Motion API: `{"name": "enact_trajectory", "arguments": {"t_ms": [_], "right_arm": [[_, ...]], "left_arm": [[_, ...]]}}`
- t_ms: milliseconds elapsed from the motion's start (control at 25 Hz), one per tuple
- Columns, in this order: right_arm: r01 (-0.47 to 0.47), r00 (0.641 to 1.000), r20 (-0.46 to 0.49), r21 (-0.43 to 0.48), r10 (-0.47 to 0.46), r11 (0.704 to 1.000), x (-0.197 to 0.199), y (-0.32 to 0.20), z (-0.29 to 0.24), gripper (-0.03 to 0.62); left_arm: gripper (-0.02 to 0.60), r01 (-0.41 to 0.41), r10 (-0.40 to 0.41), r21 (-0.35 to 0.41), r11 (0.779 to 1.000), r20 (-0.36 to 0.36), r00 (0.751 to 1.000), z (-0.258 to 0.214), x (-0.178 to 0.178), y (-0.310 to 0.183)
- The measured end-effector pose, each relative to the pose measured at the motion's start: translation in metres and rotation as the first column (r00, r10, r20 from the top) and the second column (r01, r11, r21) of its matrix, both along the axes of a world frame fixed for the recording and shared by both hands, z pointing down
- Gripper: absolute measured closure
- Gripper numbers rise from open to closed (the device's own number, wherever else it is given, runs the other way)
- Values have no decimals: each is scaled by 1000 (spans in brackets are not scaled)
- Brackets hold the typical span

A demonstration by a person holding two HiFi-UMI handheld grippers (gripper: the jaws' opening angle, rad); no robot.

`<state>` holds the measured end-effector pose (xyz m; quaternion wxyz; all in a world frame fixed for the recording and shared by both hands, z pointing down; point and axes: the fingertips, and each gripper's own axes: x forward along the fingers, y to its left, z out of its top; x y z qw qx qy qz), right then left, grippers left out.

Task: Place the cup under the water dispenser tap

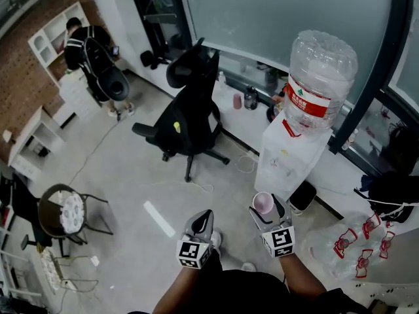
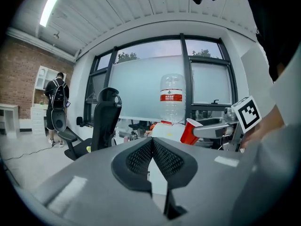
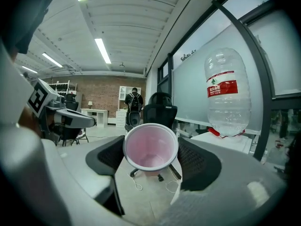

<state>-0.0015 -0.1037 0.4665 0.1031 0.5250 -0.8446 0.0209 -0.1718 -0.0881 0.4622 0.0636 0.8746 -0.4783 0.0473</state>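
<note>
A red cup with a pale pink inside (image 3: 150, 148) sits upright between the jaws of my right gripper (image 3: 151, 157), which is shut on it. The cup (image 1: 263, 203) shows in the head view just short of the white water dispenser (image 1: 287, 157), which carries a big clear bottle (image 1: 319, 82) with a red label. The tap is not visible in any view. In the left gripper view the cup (image 2: 190, 131) shows red, to the right of the dispenser bottle (image 2: 172, 98). My left gripper (image 2: 153, 160) is shut with nothing in it and hangs to the left of the right one (image 1: 269, 216).
A black office chair (image 1: 190, 113) stands left of the dispenser on the grey floor. A person with a backpack (image 1: 91, 51) stands at the far left by white shelves. A small black bin (image 1: 302, 196) sits right of the dispenser, and clear bags with red print (image 1: 350, 241) lie further right.
</note>
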Motion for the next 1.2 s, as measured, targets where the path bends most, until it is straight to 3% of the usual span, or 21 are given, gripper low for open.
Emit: {"name": "enact_trajectory", "arguments": {"t_ms": [360, 640, 1000, 1200], "right_arm": [[-111, 994, -2, 22, 111, 994, -20, -65, -14, 243], [-207, 978, -10, 5, 207, 978, -19, -96, -17, 243], [-364, 931, -47, -11, 363, 931, -9, -119, -13, 243], [-461, 887, -54, -22, 459, 887, 3, -121, -7, 243]], "left_arm": [[565, -131, 131, 13, 991, 26, 991, -9, -11, -85], [565, -249, 249, 1, 969, 18, 968, -11, -1, -128], [565, -423, 422, -7, 906, 65, 904, -1, 18, -169], [565, -522, 521, -11, 853, 64, 851, 4, 33, -185]]}}
